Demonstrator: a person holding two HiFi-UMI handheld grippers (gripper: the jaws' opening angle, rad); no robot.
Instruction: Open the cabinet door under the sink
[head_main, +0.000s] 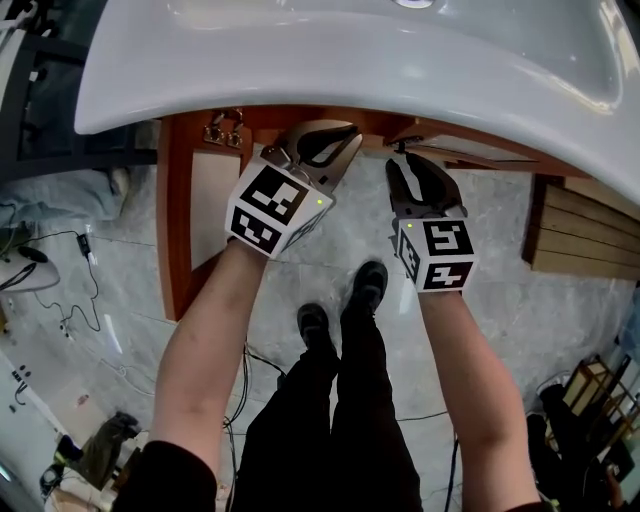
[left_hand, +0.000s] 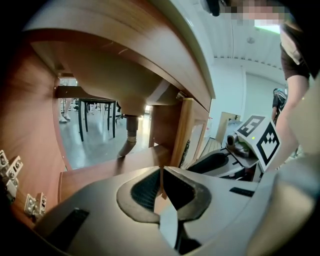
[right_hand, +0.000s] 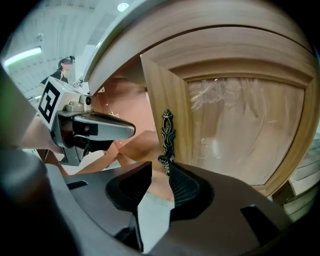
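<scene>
Grey floor with loose cables lies below the white sink.

The sink is glossy white. Below it the cabinet is reddish-brown wood. Its door is paler grained wood round a cloudy panel, with a dark scrolled handle. The left gripper and right gripper are grey with black ribbed pads. Their cubes are white with black squares. The floor under the sink is mottled grey.

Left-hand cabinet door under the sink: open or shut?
Open: the door stands swung out toward the person, its hinges exposed.
</scene>
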